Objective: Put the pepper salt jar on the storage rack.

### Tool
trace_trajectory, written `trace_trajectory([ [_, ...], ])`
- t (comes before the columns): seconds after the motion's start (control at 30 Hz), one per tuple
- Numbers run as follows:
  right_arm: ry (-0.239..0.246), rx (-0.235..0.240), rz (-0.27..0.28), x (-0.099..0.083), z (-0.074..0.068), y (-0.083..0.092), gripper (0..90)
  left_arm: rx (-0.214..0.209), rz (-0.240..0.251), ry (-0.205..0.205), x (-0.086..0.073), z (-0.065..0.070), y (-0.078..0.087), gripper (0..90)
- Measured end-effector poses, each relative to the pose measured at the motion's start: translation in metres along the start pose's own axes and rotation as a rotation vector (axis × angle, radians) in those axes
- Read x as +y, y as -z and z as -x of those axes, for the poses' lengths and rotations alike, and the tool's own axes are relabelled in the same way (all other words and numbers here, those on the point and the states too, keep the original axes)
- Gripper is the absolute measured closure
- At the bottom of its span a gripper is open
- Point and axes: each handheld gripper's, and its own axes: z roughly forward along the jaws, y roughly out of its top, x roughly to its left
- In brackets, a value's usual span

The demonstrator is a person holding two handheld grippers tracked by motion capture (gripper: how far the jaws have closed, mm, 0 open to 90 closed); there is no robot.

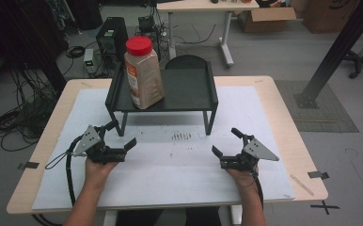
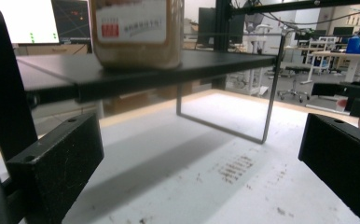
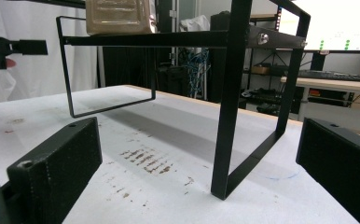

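Jar [image 1: 143, 75] of tan powder on a black metal shelf [image 1: 189, 92], two grippers waiting below.

Clear plastic, a round red lid [image 1: 138, 45] and a paper label make up the jar; it stands upright on the left part of the flat, thin-legged shelf. White paper [image 1: 170, 174] with small brown specks covers the pale wood bench [image 1: 283, 117]. Left gripper [image 1: 123, 134] and right gripper [image 1: 226, 141] sit near the shelf's front, well apart, each with its blocky black fingers [image 2: 57, 168] spread wide and holding nothing.
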Motion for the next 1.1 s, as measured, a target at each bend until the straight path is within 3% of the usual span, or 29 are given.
trace_trajectory([
  [0.3,0.002,0.0,0.0,0.0,0.0,0.0,0.0,0.027,-0.013,0.027,-0.018,-0.004,0.007,0.2],
  [0.57,0.003,0.0,-0.001,0.0,0.0,0.0,0.0,0.03,-0.024,0.021,-0.032,-0.005,0.01,0.2],
  [0.73,0.003,0.0,-0.001,0.0,0.0,0.0,0.0,0.038,0.0,0.006,-0.033,-0.003,0.013,0.2],
  [0.87,0.001,0.0,0.002,0.0,0.0,0.0,0.0,0.063,-0.002,-0.039,-0.033,0.002,0.013,0.2],
  [1.1,0.002,0.0,0.002,0.0,0.0,0.0,0.0,0.072,0.008,-0.051,-0.034,0.004,0.013,0.2],
])
